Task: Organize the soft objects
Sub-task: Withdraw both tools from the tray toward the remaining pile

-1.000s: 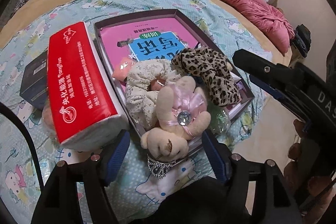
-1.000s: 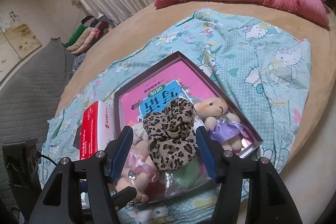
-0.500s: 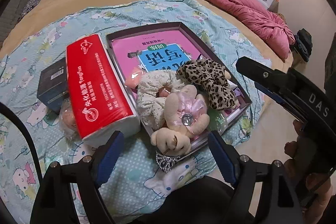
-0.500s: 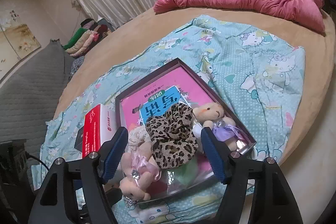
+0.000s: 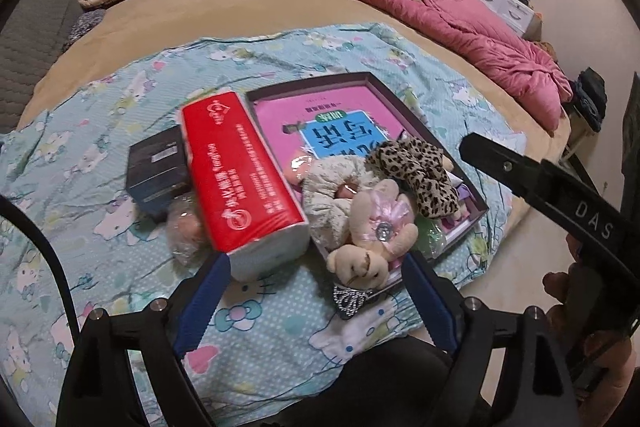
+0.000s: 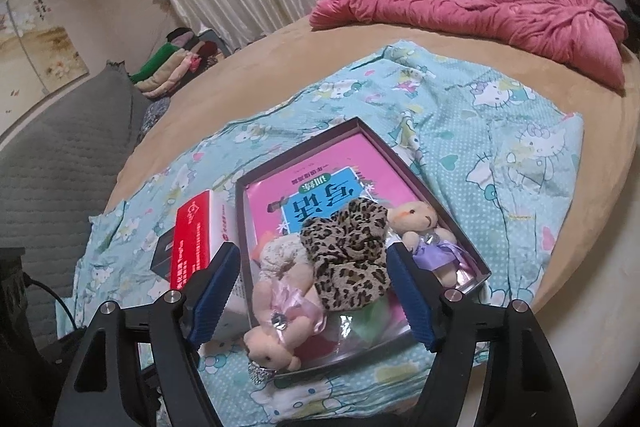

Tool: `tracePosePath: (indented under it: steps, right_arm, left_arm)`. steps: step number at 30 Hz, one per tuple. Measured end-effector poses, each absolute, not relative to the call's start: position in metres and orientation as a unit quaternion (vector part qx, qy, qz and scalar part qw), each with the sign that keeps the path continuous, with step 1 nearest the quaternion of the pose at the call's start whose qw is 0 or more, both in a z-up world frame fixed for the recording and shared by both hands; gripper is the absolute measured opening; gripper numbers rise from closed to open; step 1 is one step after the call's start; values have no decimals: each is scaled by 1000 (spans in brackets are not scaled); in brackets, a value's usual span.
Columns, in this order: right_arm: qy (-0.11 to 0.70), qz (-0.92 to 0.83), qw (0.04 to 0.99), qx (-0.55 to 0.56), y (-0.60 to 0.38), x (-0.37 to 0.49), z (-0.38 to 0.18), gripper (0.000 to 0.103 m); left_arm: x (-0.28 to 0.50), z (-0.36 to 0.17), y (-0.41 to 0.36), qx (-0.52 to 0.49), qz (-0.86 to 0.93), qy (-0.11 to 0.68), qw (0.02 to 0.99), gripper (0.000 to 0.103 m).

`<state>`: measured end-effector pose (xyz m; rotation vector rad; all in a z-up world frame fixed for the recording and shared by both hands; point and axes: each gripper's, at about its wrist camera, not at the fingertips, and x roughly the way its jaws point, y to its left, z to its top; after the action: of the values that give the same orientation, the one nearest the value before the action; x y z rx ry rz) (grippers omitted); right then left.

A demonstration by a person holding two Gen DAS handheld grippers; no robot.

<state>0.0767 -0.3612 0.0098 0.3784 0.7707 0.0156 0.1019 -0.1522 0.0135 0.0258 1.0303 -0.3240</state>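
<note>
White letters "DAS" stand on the right tool (image 5: 592, 223) (elsewhere print is unreadable).

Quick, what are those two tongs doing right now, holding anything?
Left tongs: opening wider, empty, above the pink-dressed bear.
Right tongs: opening too, empty, above the leopard scrunchie.

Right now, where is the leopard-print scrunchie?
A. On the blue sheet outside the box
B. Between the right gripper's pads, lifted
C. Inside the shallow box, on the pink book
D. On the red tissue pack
C: the leopard-print scrunchie lies inside the shallow box, partly over the pink book, touched by neither gripper.
</note>
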Motion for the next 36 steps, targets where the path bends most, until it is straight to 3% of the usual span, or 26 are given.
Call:
tracePosePath:
  steps: [36]
  right_arm:
    - [377,115,918,31,-214,64,35,78]
  left_arm:
    - [66,9,-14,-57,-59,494,866,89]
